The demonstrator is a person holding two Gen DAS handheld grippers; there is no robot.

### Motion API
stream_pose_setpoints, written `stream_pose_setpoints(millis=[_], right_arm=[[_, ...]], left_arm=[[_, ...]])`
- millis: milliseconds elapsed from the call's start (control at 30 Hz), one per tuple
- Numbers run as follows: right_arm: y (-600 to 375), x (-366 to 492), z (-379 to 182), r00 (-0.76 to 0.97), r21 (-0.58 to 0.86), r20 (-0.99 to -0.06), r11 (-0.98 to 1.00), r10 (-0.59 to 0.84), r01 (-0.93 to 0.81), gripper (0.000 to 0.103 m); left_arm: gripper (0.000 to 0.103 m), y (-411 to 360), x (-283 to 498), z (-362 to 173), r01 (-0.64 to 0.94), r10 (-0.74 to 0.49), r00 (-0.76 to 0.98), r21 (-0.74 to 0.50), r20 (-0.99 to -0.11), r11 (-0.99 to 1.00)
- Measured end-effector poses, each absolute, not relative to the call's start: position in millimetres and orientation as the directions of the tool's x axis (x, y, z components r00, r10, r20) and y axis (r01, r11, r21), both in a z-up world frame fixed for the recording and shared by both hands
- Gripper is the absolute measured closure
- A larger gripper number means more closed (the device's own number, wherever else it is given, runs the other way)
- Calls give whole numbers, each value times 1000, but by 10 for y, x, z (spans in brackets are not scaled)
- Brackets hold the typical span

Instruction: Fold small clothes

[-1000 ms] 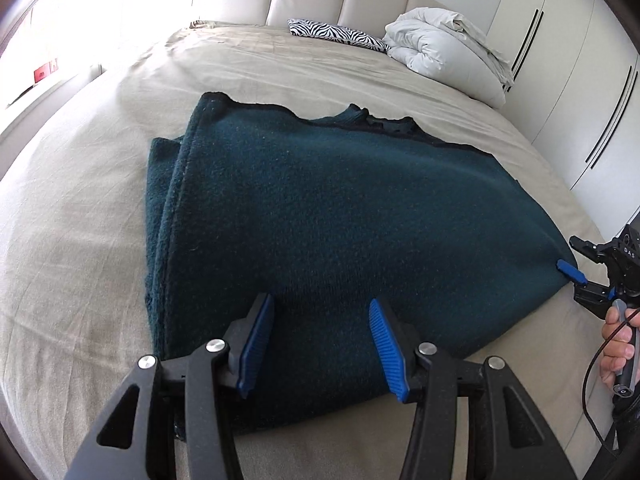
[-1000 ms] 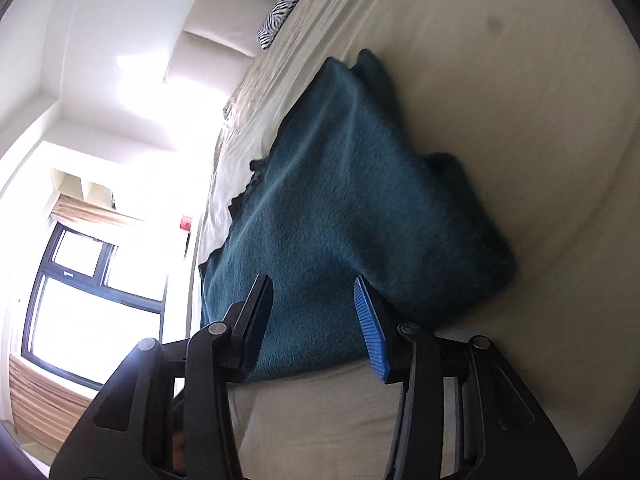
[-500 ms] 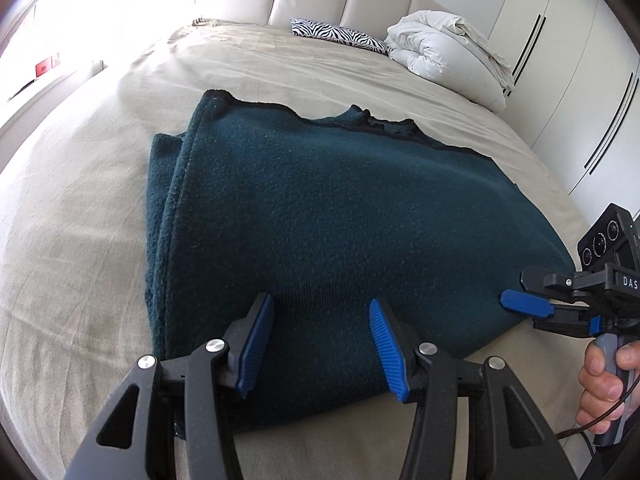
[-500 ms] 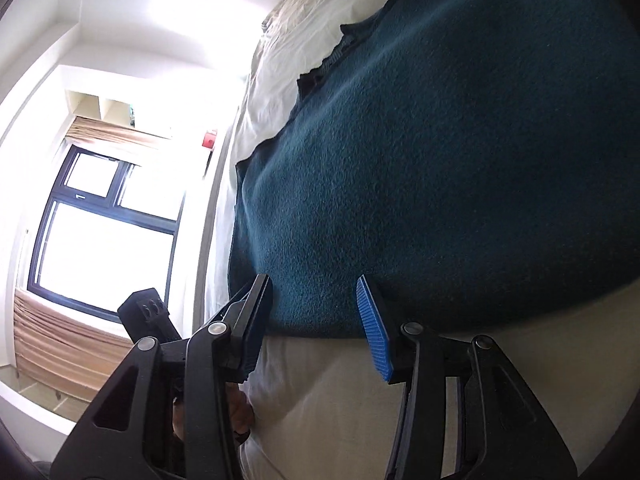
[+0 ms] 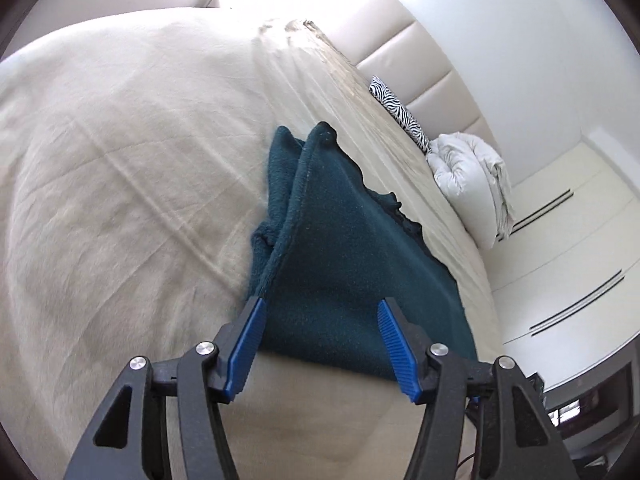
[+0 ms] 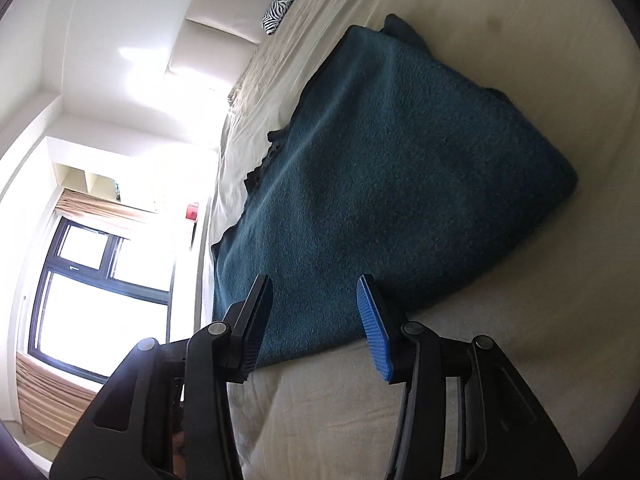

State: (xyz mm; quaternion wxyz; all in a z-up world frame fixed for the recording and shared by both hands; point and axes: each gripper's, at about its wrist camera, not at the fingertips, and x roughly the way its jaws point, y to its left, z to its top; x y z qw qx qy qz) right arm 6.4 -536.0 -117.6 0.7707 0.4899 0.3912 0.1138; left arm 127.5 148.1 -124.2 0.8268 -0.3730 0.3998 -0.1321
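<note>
A dark teal knitted garment (image 5: 344, 264) lies folded flat on the beige bed; it also shows in the right wrist view (image 6: 384, 168). My left gripper (image 5: 320, 344) is open and empty, its blue pads straddling the garment's near edge at its left corner. My right gripper (image 6: 316, 320) is open and empty over the garment's near edge on the other side. Both views are strongly tilted.
The beige bed sheet (image 5: 120, 184) spreads widely to the left. A zebra-print pillow (image 5: 394, 108) and a white duvet bundle (image 5: 472, 176) lie by the padded headboard. White wardrobe doors (image 5: 568, 264) stand to the right. A window (image 6: 96, 288) shows in the right wrist view.
Both grippers have rolled and shifted along the garment's near edge; the left view now looks along the garment's left side. Both stay open. The garment has not moved.
</note>
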Motion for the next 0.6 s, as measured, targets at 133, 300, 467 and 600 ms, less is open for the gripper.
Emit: stream_pose_setpoints(millis=[133,300,467,600], right_arm=[[-5336,19,-1159,667,855,-474,481,575,192,59],[-5124,85,-1123,649,866,-453,475,611,157,59],[-5052,186,-1059,644,873,-434,471,630,127,59],[-5060,211,-962,640,872,-429,477,638,109,59]], left_arm=[[34,1586,1054,-1392,-191,-567,676,-855,-470,482],[31,1494,964,-1467,-253,-574,692,-892,-438,375],[31,1422,1038,-1587,-296,-539,727,-903,-425,312],[32,1408,1152,-1677,-323,-495,759,-905,-423,278]])
